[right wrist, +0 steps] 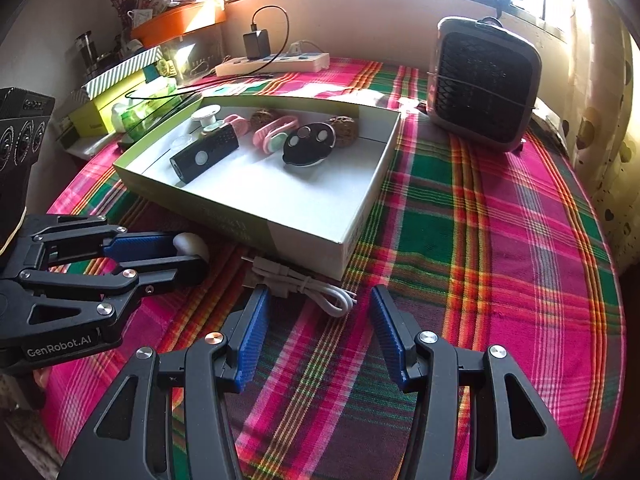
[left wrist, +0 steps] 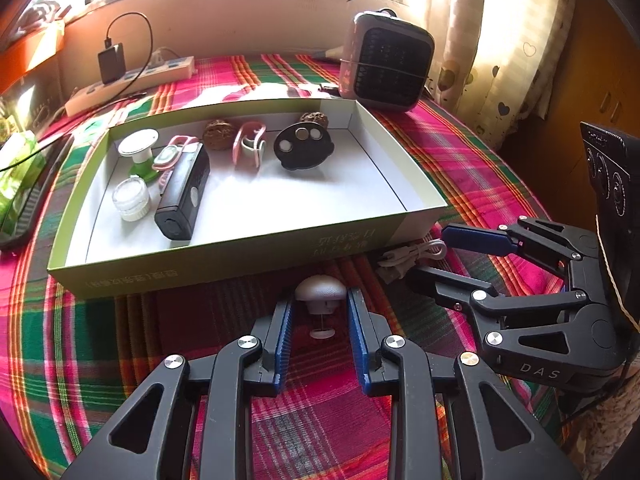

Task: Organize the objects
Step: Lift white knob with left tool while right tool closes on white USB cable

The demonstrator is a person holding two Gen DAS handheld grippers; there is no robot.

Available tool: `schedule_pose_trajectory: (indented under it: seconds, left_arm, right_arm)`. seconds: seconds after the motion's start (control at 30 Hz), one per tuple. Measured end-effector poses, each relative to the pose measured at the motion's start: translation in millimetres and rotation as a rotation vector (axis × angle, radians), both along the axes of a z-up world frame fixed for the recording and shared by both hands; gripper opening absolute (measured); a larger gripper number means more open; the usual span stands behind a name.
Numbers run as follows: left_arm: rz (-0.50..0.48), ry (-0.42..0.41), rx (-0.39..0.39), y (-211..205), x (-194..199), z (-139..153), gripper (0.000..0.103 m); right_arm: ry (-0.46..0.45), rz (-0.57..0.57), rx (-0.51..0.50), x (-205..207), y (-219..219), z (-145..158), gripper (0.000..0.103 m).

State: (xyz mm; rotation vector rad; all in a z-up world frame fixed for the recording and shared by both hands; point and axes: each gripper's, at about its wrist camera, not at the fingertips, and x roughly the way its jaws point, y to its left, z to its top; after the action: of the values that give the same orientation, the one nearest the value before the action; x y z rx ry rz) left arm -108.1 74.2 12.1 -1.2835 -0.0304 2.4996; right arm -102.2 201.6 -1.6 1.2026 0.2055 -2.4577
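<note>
A small white mushroom-shaped knob stands on the plaid cloth just in front of the green box. My left gripper has its blue pads against both sides of the knob's cap; the right wrist view shows the knob at the left gripper's fingertips. To the right, my right gripper stands open over a coiled white cable by the box's front corner. The cable lies at the right gripper's tips, not pinched. The box holds several small items, among them a black device.
A grey fan heater stands behind the box at the right. A white power strip with a black charger lies at the back left. A green packet sits at the left edge. Curtains hang beyond the table's right edge.
</note>
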Motion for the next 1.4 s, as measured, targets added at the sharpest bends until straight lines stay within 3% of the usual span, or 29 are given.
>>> schedule_pose_trajectory:
  seconds: [0.43,0.6,0.7,0.8,1.03,1.33,1.4]
  left_arm:
    - [0.053,-0.003,0.008,-26.9,-0.4,-0.5,0.024]
    - [0.057,-0.002,0.01,-30.2,-0.2,-0.8,0.024]
    - [0.058,-0.001,0.01,-31.4,0.6,-1.1,0.024]
    - [0.059,0.0,0.007,-32.3,1.4,-1.5,0.024]
    - [0.06,0.002,-0.001,-32.4,1.4,-1.6,0.024]
    - [0.058,0.014,0.0,-32.0,1.7,-2.5,0.024]
    - [0.059,0.014,0.0,-32.0,1.6,-2.4,0.024]
  right_arm:
    - [-0.026,0.133,-0.002,25.4,-21.1,0.1,0.052]
    - [-0.074,0.167,-0.105,32.0,-20.9,1.8,0.052]
    - [-0.046,0.105,-0.053,28.1,-20.9,1.0,0.052]
    - [-0.048,0.072,-0.064,19.9,-20.0,0.7,0.052]
    - [-0.003,0.065,0.044,13.7,-39.6,-1.5,0.052]
    - [0.019,0.035,0.04,9.4,-44.9,-2.1,0.052]
    - [0.02,0.035,0.036,10.1,-45.1,-1.7,0.045]
